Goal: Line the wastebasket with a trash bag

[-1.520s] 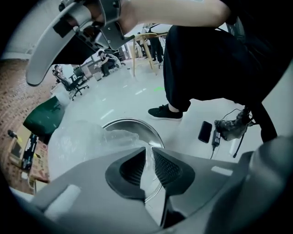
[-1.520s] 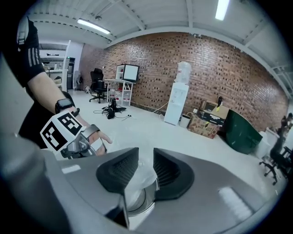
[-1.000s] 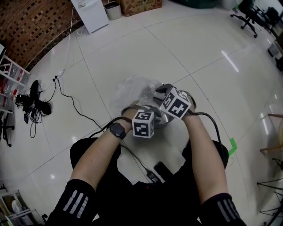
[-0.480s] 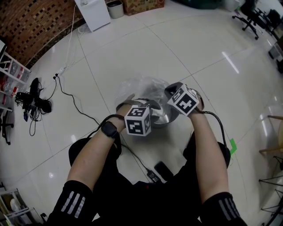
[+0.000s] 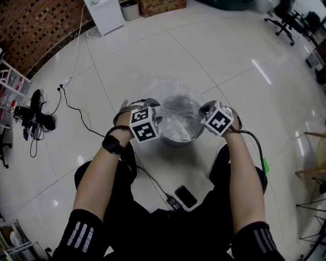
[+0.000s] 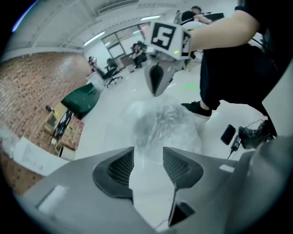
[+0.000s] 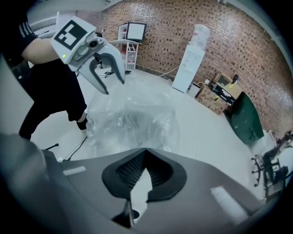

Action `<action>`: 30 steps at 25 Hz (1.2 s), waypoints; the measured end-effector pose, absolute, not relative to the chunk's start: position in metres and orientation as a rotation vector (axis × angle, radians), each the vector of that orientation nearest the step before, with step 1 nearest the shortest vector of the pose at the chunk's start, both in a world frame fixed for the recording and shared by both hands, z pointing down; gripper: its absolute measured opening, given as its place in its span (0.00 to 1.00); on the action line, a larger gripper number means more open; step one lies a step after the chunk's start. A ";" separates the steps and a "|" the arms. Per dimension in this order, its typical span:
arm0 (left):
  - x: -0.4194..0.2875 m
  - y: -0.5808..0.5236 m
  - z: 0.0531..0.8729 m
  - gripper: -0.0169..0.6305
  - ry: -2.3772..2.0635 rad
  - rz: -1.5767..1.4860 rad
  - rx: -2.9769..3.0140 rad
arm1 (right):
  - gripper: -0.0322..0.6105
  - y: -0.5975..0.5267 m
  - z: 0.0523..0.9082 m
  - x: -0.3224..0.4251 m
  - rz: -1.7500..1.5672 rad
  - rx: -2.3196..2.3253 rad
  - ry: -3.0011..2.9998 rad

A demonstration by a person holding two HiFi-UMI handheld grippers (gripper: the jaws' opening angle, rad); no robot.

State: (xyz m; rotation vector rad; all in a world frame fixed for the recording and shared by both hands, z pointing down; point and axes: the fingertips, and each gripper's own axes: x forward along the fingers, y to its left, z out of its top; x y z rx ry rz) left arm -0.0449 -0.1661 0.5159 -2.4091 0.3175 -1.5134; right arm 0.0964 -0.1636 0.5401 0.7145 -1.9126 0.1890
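A round metal wastebasket (image 5: 173,141) stands on the white floor in front of me. A clear trash bag (image 5: 175,104) billows out of its mouth and over the far rim. My left gripper (image 5: 157,118) is at the basket's left rim. Its jaws are opening and nothing is pressed between them. In the left gripper view the bag (image 6: 165,123) lies just beyond the left gripper (image 6: 148,153). My right gripper (image 5: 206,109) is at the right rim. In its own view the right gripper (image 7: 145,153) is shut, with the bag's film (image 7: 132,114) at the tips.
A phone (image 5: 186,196) and a black cable (image 5: 153,178) lie on the floor near my legs. A white water dispenser (image 5: 104,15), a small bin (image 5: 129,10) and a cardboard box (image 5: 160,6) stand far back. A shelf (image 5: 10,76) is at the left.
The left gripper swung from over the basket to its left rim and its jaws parted. The right gripper shifted right to the right rim and its jaws shut. The bag now lies spread wider.
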 end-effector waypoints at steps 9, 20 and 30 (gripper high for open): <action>-0.103 -0.207 0.531 0.42 0.706 -1.718 -2.647 | 0.06 -0.150 0.603 0.075 0.234 0.576 -1.893; -0.104 -0.220 0.499 0.41 0.708 -1.669 -2.676 | 0.06 -0.153 0.668 0.031 0.140 0.362 -1.805; -0.111 -0.225 0.523 0.41 0.700 -1.778 -2.639 | 0.06 -0.152 0.729 0.004 0.156 0.217 -1.737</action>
